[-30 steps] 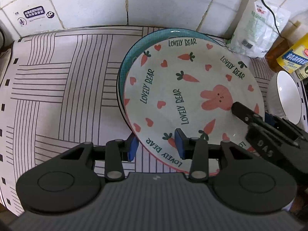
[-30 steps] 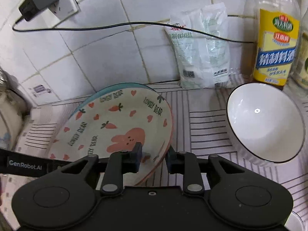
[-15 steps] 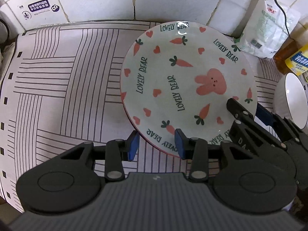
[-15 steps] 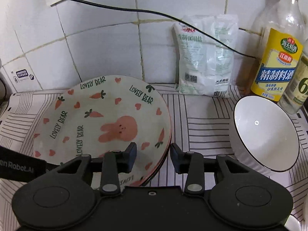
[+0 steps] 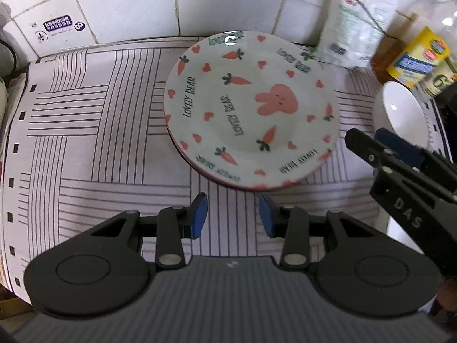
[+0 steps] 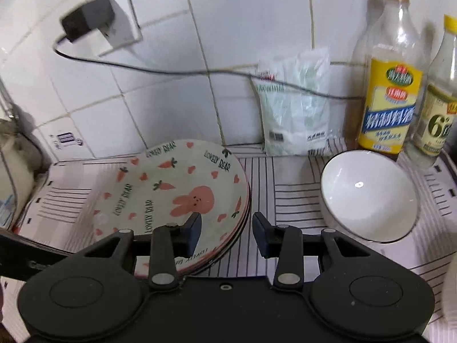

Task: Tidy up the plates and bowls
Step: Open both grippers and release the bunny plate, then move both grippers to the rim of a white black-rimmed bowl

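A rabbit-and-carrot plate (image 5: 251, 108) lies flat on top of a stack of plates on the striped mat; it also shows in the right wrist view (image 6: 177, 191). A white bowl (image 6: 368, 194) stands upright to its right, also seen in the left wrist view (image 5: 402, 111). My left gripper (image 5: 232, 215) is open and empty, just in front of the plate's near edge. My right gripper (image 6: 225, 234) is open and empty, at the plate stack's right edge; it shows in the left wrist view (image 5: 371, 143).
A striped mat (image 5: 94, 131) covers the counter up to the tiled wall. A white bag (image 6: 294, 114) and two bottles (image 6: 391, 85) stand at the back right. A charger (image 6: 85, 20) with a cable hangs on the wall. Another white rim (image 6: 451, 291) shows at far right.
The plate went from held tilted by my right gripper to lying flat on the stack. Both grippers have opened wider and pulled back from it.
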`<state>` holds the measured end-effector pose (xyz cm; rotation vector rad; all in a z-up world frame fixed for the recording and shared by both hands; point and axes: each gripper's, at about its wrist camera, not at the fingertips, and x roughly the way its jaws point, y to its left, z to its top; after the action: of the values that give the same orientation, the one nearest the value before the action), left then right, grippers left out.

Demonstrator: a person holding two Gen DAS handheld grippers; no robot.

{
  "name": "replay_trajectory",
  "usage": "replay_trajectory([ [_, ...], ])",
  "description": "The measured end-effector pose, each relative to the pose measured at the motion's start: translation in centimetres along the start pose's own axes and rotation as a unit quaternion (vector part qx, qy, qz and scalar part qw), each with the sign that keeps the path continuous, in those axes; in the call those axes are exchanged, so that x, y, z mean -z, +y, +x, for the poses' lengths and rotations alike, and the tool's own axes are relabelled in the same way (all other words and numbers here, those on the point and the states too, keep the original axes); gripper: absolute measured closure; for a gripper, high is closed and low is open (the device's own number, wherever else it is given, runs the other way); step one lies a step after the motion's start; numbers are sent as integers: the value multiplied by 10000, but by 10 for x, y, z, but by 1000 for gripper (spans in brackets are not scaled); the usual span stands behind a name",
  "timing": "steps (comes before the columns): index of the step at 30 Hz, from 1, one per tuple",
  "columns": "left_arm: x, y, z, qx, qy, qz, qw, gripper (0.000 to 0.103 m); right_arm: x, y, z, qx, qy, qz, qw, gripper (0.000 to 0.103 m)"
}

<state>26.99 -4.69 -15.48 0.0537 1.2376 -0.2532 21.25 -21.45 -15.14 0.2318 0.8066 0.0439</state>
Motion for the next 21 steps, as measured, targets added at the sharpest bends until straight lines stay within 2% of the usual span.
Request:
replay_trajectory([
  [6, 18, -14, -28, -14, -119, 136, 9998, 57, -3, 0, -37, -283, 2, -507, 9983, 58],
  [11, 30, -28, -52, -82, -219, 288, 9993, 47, -3, -5, -67, -321, -145, -1040, 9940, 57],
  [14, 36, -38, -64, -105, -219, 395, 9989, 40, -3, -17, -84, -348, -179, -1068, 9935, 51],
  [17, 41, -49, -75, -130, -236, 518, 9983, 32, -1, -29, -99, -424, -168, -1117, 9927, 51],
  [21, 48, -64, -87, -152, -265, 684, 9972, 27, 1, -48, -118, -597, -135, -892, 9941, 50],
])
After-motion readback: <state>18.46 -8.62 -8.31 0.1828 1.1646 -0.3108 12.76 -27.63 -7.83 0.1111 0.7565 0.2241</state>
